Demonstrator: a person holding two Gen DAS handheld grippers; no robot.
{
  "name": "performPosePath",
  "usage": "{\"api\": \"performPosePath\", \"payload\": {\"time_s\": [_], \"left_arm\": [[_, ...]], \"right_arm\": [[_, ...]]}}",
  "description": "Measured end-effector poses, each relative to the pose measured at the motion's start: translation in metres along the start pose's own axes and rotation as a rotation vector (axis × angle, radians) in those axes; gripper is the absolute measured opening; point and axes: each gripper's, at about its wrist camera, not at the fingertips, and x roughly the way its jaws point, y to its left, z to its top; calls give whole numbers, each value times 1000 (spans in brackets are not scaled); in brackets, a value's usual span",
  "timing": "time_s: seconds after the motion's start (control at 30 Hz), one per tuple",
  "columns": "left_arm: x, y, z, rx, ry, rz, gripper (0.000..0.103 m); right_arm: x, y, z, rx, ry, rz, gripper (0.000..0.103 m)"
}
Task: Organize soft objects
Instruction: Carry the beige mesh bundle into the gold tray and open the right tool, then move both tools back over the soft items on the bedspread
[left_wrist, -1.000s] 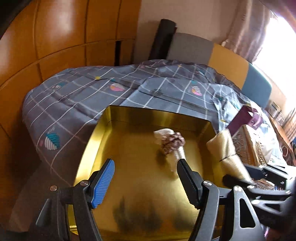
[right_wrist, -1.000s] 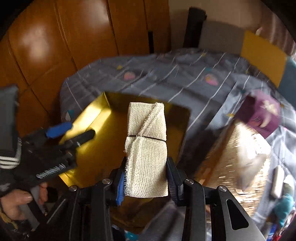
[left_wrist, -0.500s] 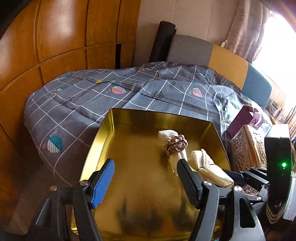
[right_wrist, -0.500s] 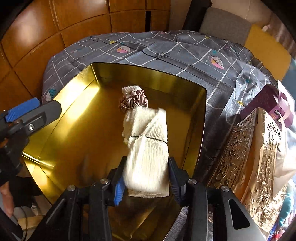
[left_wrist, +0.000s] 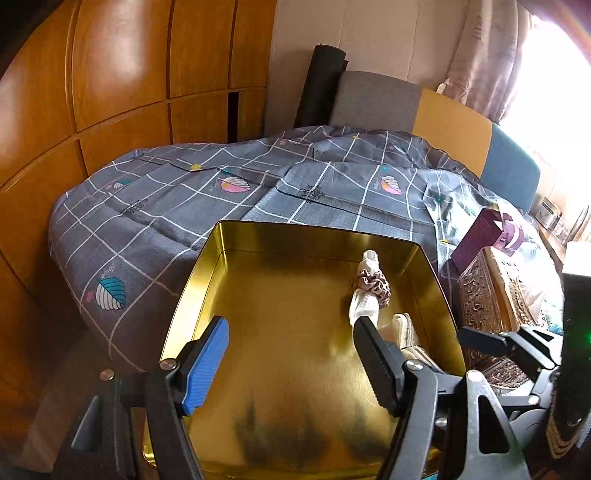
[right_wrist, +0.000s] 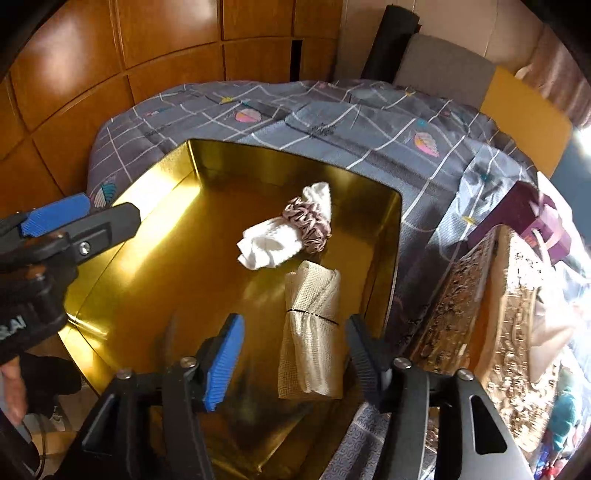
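Lowered since the earlier frame: beige mesh roll (right_wrist: 312, 332), now lying in gold tin (right_wrist: 122, 266) near its right wall, just beside white roll (right_wrist: 275, 242) (scrunchie-banded). Right gripper (right_wrist: 291, 362) opening, pads clear of it; left gripper (left_wrist: 291, 360) apart, empty. Placement likely complete.

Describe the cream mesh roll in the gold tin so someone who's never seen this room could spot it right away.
On the grey checked bedspread sits a shallow gold tin. Two rolled cloths lie inside; the cream mesh roll lies nearer, between the opening jaws of the right gripper. A thin black band cinches it, while the white roll wears a mauve scrunchie.
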Motion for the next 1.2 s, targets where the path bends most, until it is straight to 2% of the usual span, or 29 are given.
{"api": "performPosePath", "payload": {"time_s": [0.33,0.6,0.77,0.97,1.2], "left_arm": [[-7,-7,0,26,-17,0,71],[-14,-18,-2,60,-26,-16,71],[-21,-28,-2,87,-40,-24,71],[-26,-38,-1,114,-48,-32,71],[-34,-55,-1,159,-62,-83,71]], "right_arm": [[-45,-17,-4,36,-159,-100,65],[-74,-33,-8,74,-268,-141,66],[-92,-50,-19,121,-333,-169,75],[-117,-86,-31,211,-401,-223,83],[-139,-143,-53,321,-405,-310,88]]}}
